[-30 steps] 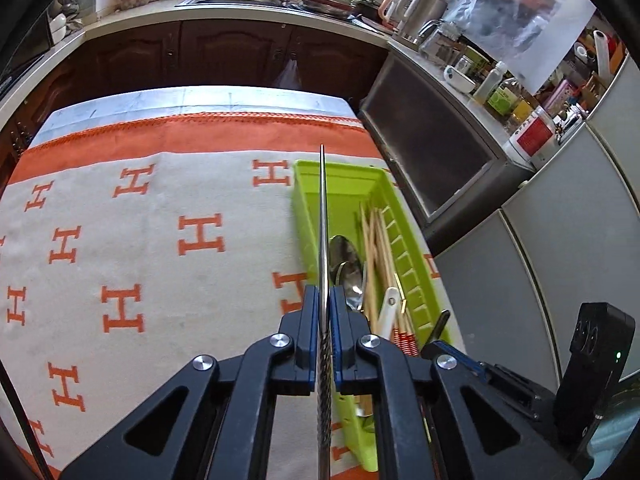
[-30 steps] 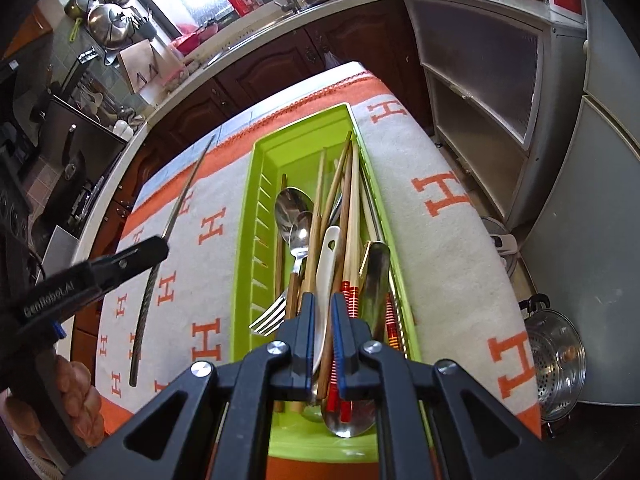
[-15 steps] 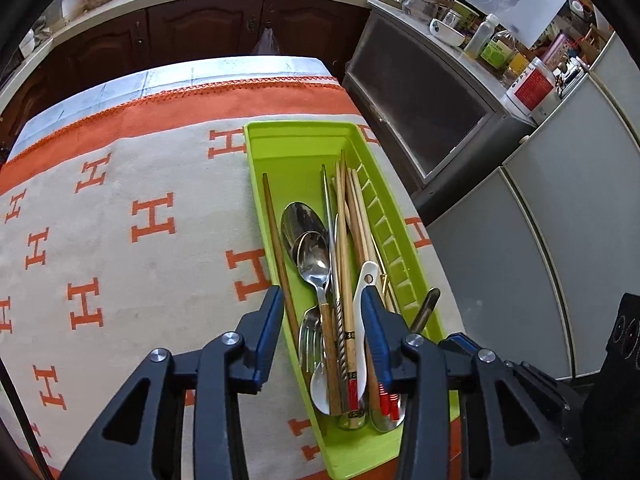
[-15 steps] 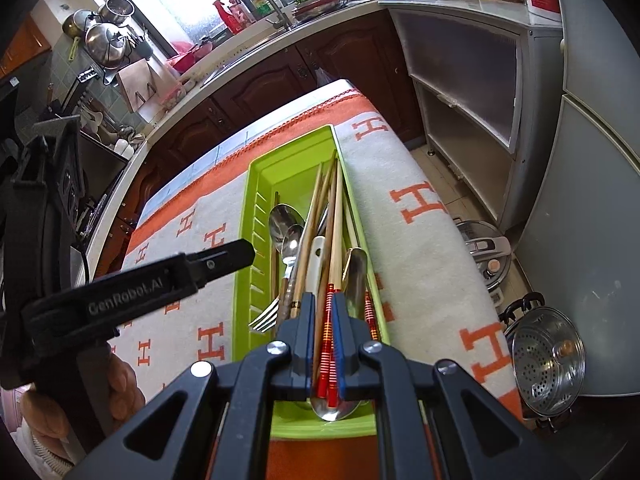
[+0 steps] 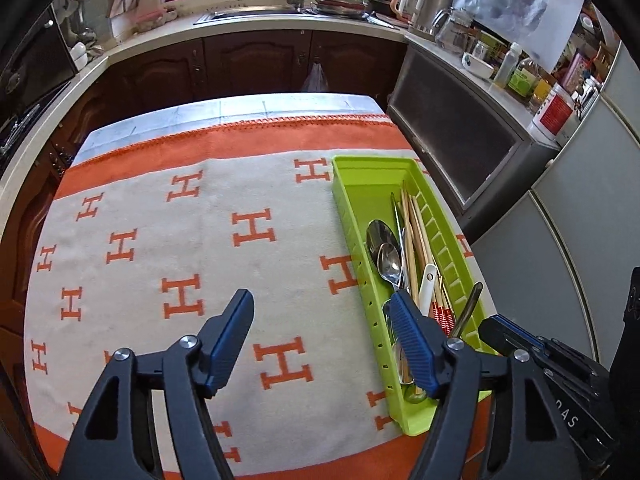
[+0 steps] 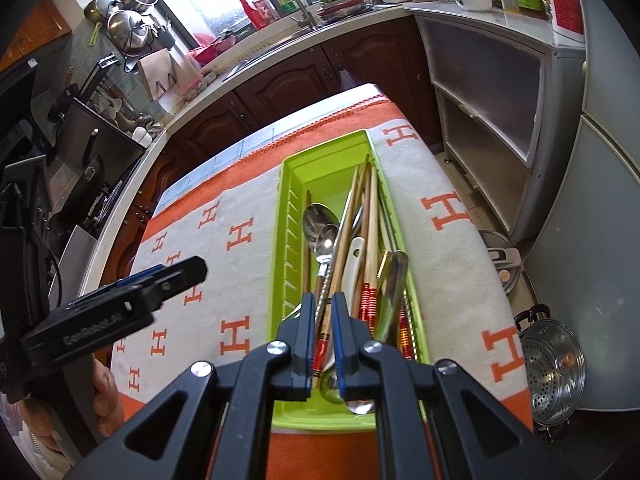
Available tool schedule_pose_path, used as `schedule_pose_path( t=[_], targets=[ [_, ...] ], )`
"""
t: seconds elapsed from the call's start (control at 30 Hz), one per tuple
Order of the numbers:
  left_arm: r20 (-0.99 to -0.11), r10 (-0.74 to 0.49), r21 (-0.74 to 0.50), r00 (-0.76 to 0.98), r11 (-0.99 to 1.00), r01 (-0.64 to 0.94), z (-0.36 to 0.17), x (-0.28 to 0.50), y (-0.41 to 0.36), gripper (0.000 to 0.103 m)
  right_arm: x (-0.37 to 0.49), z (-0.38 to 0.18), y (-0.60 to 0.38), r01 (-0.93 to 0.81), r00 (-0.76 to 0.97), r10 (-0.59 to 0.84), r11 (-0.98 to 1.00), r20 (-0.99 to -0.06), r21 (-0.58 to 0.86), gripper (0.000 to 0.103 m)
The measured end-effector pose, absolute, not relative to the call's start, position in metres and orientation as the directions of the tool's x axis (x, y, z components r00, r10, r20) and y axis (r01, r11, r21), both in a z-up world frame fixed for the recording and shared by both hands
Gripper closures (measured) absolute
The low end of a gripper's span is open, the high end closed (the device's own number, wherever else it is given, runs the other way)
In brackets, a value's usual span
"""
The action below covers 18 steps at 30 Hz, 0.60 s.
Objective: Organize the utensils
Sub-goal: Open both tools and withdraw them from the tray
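1. Left wrist view: my left gripper (image 5: 322, 334) hangs over the cloth (image 5: 168, 240), just left of the green tray (image 5: 352, 208). Its jaws are opening, already wide, with nothing between them — only cloth shows in the gap.
2. Same view: the utensils lie lengthwise in the tray, at the right end of the counter. I see two spoons (image 5: 386, 248), pale chopsticks (image 5: 412, 224) and a white handle (image 5: 427, 284) bunched toward the near end. The cloth to the left looks bare.
3. Risk here: my right finger (image 5: 412, 344) overlaps the tray's left wall in the picture. If I swing right or drop while this wide, I judge the finger could catch that wall and shove or tip the tray.
4. Right wrist view: my right gripper (image 6: 323, 334) hovers above the tray's near end, jaws narrow, almost together. Handles show through the slot, yet they seem to lie below in the tray, not pinched.
5. Same view: a metal handle (image 6: 394, 280) and red-banded chopstick ends (image 6: 368, 300) lean on the tray's right side. The left gripper (image 6: 176, 280) shows off to the left, over the cloth.
6. Risk here: the pile is loose and crossed — a careless dip could snag one piece and drag others out. The tray also sits close to the counter's right edge, so a sideways push might send it off.
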<state>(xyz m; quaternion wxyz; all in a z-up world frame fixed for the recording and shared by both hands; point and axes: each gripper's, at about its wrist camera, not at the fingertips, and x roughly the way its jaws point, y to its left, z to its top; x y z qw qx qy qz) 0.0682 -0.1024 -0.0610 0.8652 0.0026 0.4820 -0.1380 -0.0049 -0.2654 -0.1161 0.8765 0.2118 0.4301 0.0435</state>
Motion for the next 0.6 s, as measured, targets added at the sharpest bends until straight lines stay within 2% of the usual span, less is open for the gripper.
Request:
schedule_pose_path(
  t=[0.27, 0.37, 0.47, 0.6],
  targets=[
    [-0.780, -0.193, -0.093, 0.595, 0.976, 0.195, -0.020, 0.044, -0.069, 0.017, -0.009, -0.101, -0.253, 0.061, 0.631, 0.270, 0.918, -0.728, 0.393, 0.094],
    [-0.761, -0.142, -0.041, 0.633, 0.984, 0.171, -0.006, 0.030, -0.060, 0.016, -0.013, -0.093, -0.245, 0.042, 0.631, 0.271, 0.923, -0.727, 0.381, 0.094],
    [-0.737, -0.089, 0.004, 0.670, 0.991, 0.135, 0.006, 0.015, -0.049, 0.005, -0.018, -0.084, -0.238, 0.018, 0.629, 0.281, 0.926, -0.724, 0.376, 0.094],
    [-0.705, -0.049, 0.029, 0.708, 0.995, 0.097, 0.021, -0.003, -0.035, 0.002, -0.025, -0.069, -0.227, -0.017, 0.623, 0.301, 0.928, -0.722, 0.372, 0.094]
  ],
)
